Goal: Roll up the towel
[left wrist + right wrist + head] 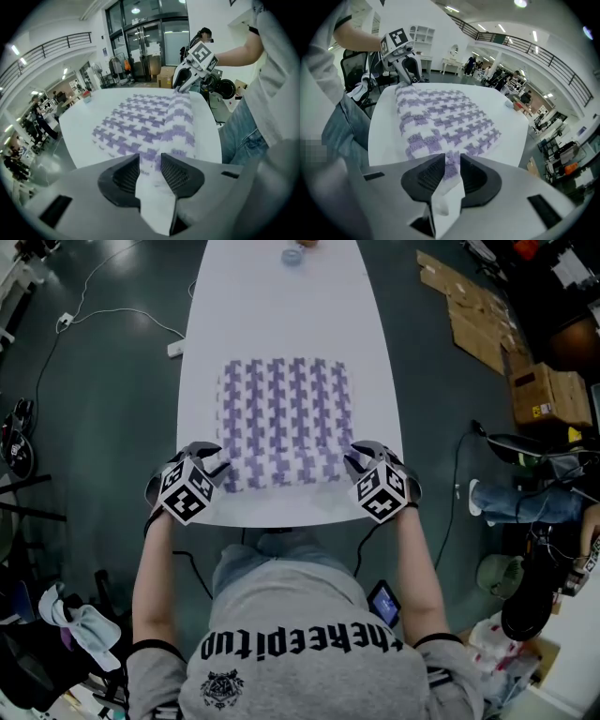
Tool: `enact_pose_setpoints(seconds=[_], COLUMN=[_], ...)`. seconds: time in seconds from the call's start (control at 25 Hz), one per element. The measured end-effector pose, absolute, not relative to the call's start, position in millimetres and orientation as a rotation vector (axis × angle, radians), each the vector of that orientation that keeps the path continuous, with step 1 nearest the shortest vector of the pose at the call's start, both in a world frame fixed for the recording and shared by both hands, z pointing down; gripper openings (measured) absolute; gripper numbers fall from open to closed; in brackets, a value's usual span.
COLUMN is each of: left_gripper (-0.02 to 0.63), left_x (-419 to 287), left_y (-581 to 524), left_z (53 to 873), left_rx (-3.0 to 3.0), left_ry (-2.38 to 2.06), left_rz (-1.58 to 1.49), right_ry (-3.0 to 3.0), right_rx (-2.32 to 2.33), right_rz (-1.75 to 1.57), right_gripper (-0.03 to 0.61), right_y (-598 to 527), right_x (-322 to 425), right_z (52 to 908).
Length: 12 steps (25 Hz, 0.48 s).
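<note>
1 towel, 2 grippers, both clamped on it.
Purple-white towel (286, 423) lies spread mid-table (281, 324), its hem by the table's near edge. Left gripper (214, 465) pinches the near-left corner, right gripper (359, 461) the near-right; jaws narrow on cloth. 1 small bluish object (292, 256) at the far edge.

Head view dim and flat, the long white bench (281, 315) brightest at 12 o'clock. Both gripper views bulge fisheye, black-rimmed; round ceiling lamps (136, 10) glare near 12 o'clock.
</note>
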<state>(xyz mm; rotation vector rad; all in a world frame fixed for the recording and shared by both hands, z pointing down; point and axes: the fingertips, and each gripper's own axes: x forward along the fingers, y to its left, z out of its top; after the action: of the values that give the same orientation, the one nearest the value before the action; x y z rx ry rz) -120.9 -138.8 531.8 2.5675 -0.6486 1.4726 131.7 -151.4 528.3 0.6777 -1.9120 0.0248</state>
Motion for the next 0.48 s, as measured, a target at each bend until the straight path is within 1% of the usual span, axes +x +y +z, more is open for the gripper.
enact_pose_setpoints(seconds=[0.12, 0.24, 0.36, 0.48], left_gripper=[0.124, 0.134, 0.188, 0.225], left_x=[-109, -91, -96, -103], left_y=[-138, -129, -97, -83], left_z=[507, 525, 548, 570], left_rx=[2.677, 2.726, 2.694, 2.637], left_ry=[-0.734, -0.673, -0.53, -0.456], left_rz=[1.417, 1.441, 1.527, 1.619], right_ry=[-1.947, -1.977, -1.943, -1.872], right_rx=[0.706, 0.655, 0.558, 0.512], right_rz=[0.006, -0.018, -0.049, -0.072], right_gripper=[0.077, 0.08, 0.116, 0.149], right_y=[-146, -140, -118, -114], right_x=[149, 158, 143, 138], right_z=[514, 533, 552, 571])
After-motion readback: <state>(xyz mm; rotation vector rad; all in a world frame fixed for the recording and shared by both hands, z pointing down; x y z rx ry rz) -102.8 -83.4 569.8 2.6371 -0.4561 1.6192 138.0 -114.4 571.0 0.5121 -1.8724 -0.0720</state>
